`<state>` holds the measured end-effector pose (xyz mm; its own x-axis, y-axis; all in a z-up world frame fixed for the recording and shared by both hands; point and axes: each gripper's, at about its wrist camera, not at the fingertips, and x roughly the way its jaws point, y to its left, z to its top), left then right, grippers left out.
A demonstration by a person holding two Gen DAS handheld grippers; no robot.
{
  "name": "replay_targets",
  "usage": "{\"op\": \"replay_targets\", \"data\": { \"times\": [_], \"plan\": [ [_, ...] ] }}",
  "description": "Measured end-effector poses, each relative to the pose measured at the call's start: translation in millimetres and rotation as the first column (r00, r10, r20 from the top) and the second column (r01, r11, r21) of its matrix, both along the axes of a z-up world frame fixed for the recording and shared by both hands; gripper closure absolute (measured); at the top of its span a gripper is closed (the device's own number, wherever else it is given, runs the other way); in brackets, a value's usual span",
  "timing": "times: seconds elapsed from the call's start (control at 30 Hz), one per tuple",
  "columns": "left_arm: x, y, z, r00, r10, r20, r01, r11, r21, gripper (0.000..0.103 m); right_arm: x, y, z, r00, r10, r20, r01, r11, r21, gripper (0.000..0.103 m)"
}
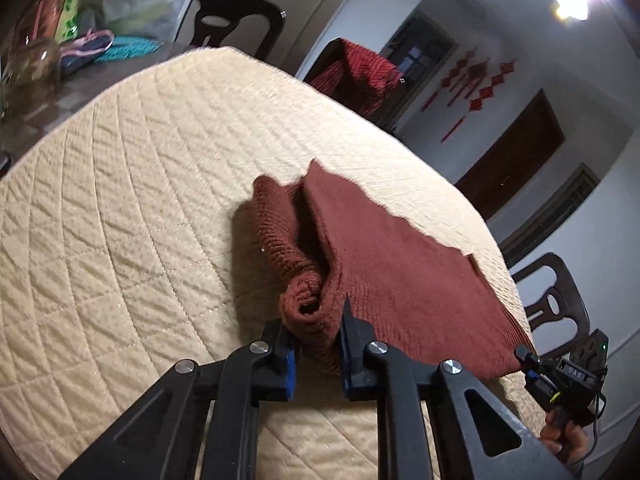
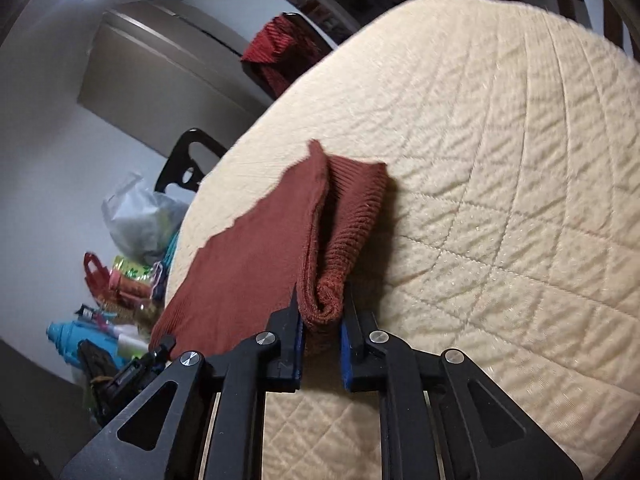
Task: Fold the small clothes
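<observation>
Soft quilted counter (image 1: 120, 208) under my tongs: left tongs (image 1: 316, 354) and right tongs (image 2: 322, 354) each pinch the brown top's (image 1: 400, 264) rolled side; folding is barely begun.

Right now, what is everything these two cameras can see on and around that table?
Knitted garment: one, rust red, on the quilt, both near corners pinched up.
Quilted cover: one, cream, spread over the table.
Chairs: two dark wooden ones, one beyond the table, one at its side.
Red cloth: one, draped over something dark behind the table.
Plastic bag: one, pale, among colourful clutter past the quilt's edge.
Red hanging ornaments: several, on the far wall.
Left gripper: black with blue pads, closed on the garment's corner.
Right gripper: same, closed on the other corner.
</observation>
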<state>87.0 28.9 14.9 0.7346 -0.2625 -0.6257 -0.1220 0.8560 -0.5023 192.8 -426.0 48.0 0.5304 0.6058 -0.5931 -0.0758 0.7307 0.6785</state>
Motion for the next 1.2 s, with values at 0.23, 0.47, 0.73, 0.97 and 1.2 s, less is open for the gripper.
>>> {"op": "replay_targets", "data": {
  "times": [0.23, 0.47, 0.73, 0.97, 1.2],
  "plan": [
    [-42, -8, 4, 0.999, -0.049, 0.009, 0.049, 0.999, 0.003, 0.085, -44, -9, 4, 0.999, 0.046, -0.002, -0.046, 0.998, -0.035, 0.089],
    [-76, -12, -7, 0.997, -0.076, -0.006, 0.076, 0.997, 0.006, 0.085, -77, -21, -10, 0.998, 0.046, -0.048, -0.048, 0.998, -0.044, 0.089],
    [-81, -15, -16, 0.996, -0.091, -0.02, 0.091, 0.996, 0.021, 0.084, -80, -17, -15, 0.997, 0.062, -0.035, -0.065, 0.994, -0.092, 0.087],
    [-98, -4, -3, 0.998, -0.068, -0.018, 0.069, 0.996, 0.05, 0.074, -94, -29, 12, 0.998, 0.013, 0.054, 0.0, 0.975, -0.223, 0.082],
    [-92, -7, 31, 0.994, -0.061, 0.088, 0.048, 0.988, 0.148, 0.074, -103, 17, 36, 0.969, 0.155, 0.195, -0.087, 0.945, -0.316, 0.082]
  ]
}}
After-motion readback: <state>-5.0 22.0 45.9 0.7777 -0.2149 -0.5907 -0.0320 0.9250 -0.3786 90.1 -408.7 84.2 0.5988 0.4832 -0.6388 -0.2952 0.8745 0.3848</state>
